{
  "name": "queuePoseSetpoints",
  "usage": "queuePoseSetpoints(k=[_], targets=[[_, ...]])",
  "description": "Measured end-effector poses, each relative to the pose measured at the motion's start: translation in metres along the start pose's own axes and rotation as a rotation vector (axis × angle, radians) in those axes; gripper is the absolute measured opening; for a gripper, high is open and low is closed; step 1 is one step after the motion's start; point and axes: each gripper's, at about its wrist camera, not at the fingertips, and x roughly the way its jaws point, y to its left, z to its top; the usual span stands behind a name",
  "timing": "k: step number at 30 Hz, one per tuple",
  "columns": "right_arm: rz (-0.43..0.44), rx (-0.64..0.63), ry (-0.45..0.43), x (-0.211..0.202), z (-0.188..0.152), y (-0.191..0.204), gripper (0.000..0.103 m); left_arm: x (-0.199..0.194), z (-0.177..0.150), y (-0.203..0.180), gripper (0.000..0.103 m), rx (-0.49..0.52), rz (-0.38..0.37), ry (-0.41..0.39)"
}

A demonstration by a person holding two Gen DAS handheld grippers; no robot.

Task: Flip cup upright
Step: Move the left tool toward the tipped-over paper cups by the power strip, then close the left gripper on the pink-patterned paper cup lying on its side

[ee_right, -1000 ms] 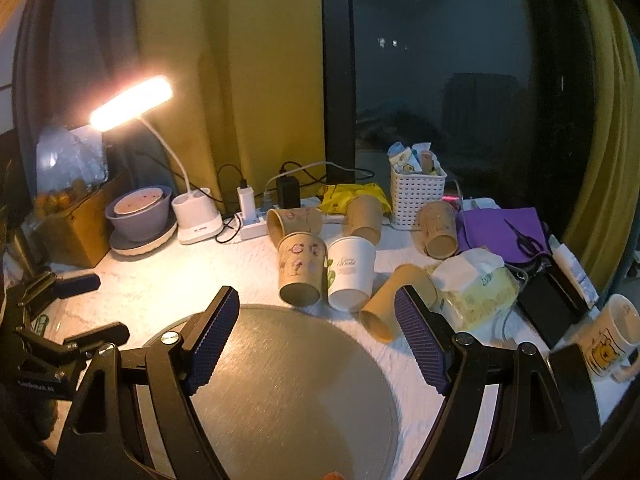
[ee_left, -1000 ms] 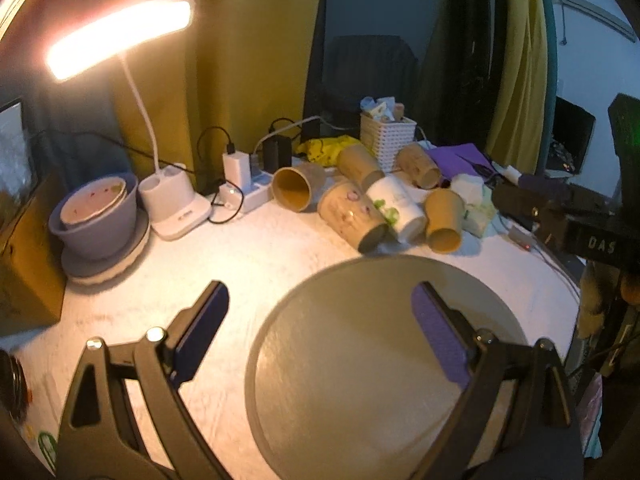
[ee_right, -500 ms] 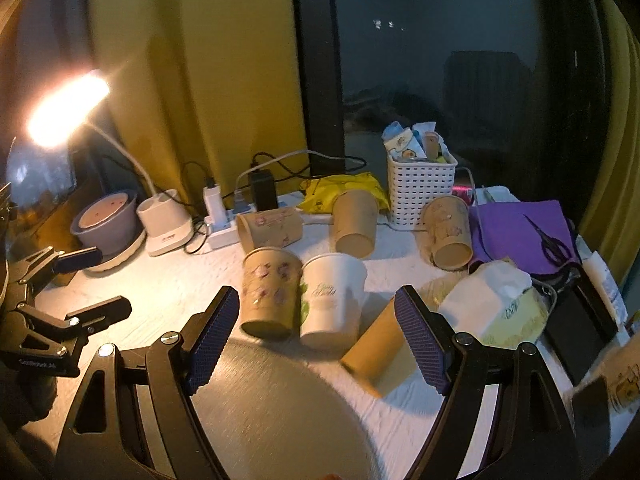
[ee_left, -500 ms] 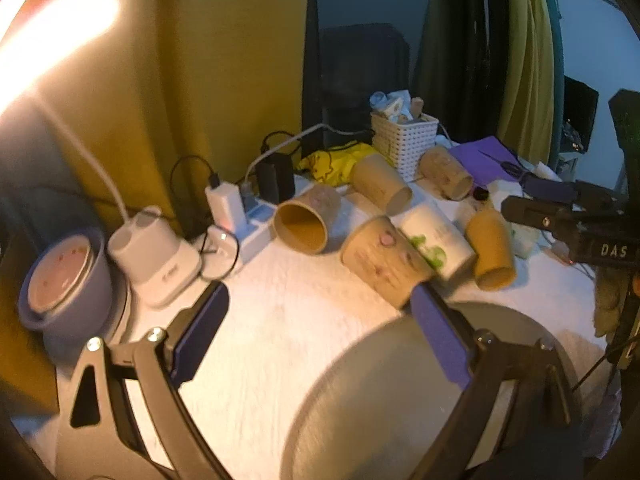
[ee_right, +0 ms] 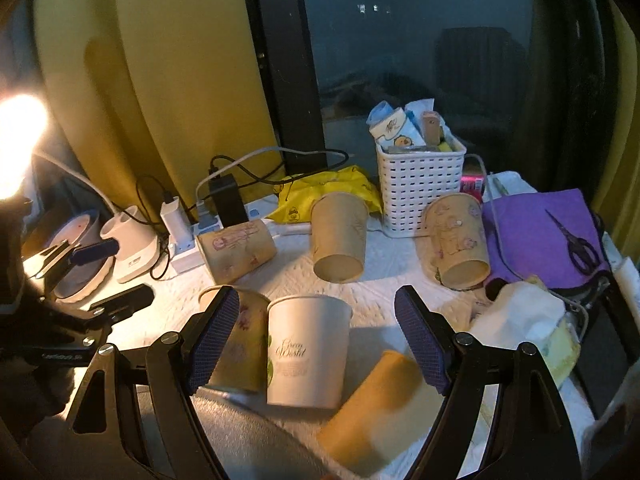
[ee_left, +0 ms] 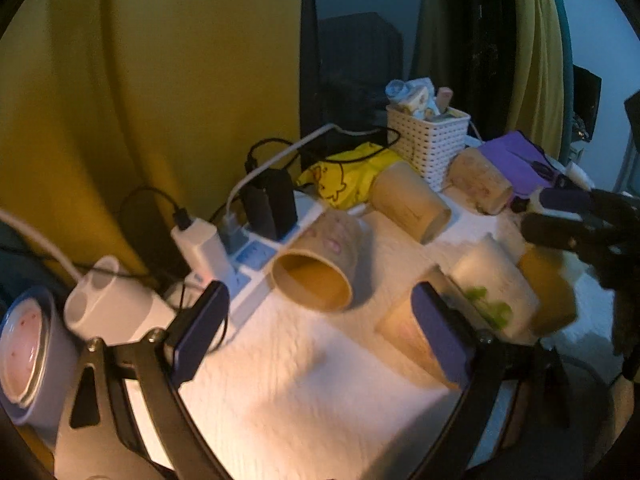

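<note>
Several paper cups lie on their sides on the white table. In the left wrist view a patterned cup (ee_left: pixel 316 260) lies with its mouth facing me, just beyond my open left gripper (ee_left: pixel 320 328). A white cup with green print (ee_left: pixel 496 288) lies at its right. In the right wrist view that white cup (ee_right: pixel 306 350) lies between the fingers of my open right gripper (ee_right: pixel 316 344), with a patterned cup (ee_right: pixel 240 340) to its left and a plain brown cup (ee_right: pixel 372 408) to its right. Three more cups (ee_right: pixel 340 236) lie farther back.
A power strip with chargers (ee_left: pixel 248 248) and a lamp base (ee_left: pixel 108 304) sit behind the left cups. A white basket (ee_right: pixel 420 188), purple cloth with scissors (ee_right: pixel 552 232) and tissue pack (ee_right: pixel 524 324) crowd the right. A grey round mat (ee_right: pixel 248 440) lies in front.
Both grippers have moved forward toward the cups. The left one swung left toward the cup by the power strip; the right one closed in on the white cup.
</note>
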Motion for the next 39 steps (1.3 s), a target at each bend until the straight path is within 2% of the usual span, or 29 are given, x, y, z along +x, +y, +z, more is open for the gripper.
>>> queuePoseSetpoints(k=[11, 16, 21, 26, 29, 39], targets=[[0.010, 0.047, 0.023, 0.027, 0.007, -0.014, 0.083, 0.058, 0.020, 0.001, 0.093, 0.034, 0.000, 0.009], [0.020, 0.053, 0.037, 0.036, 0.003, -0.017, 0.083, 0.081, 0.017, 0.000, 0.093, 0.051, -0.003, 0.064], [0.028, 0.057, 0.044, 0.040, 0.000, -0.017, 0.083, 0.087, 0.018, 0.005, 0.093, 0.048, 0.012, 0.084], [0.032, 0.061, 0.052, 0.042, -0.001, -0.018, 0.083, 0.094, 0.021, 0.010, 0.093, 0.031, -0.036, 0.146], [0.034, 0.061, 0.049, 0.040, -0.001, -0.017, 0.083, 0.098, 0.020, 0.013, 0.075, 0.020, -0.060, 0.181], [0.033, 0.057, 0.035, 0.028, 0.001, -0.013, 0.083, 0.090, 0.019, 0.012, 0.070, 0.012, -0.085, 0.184]])
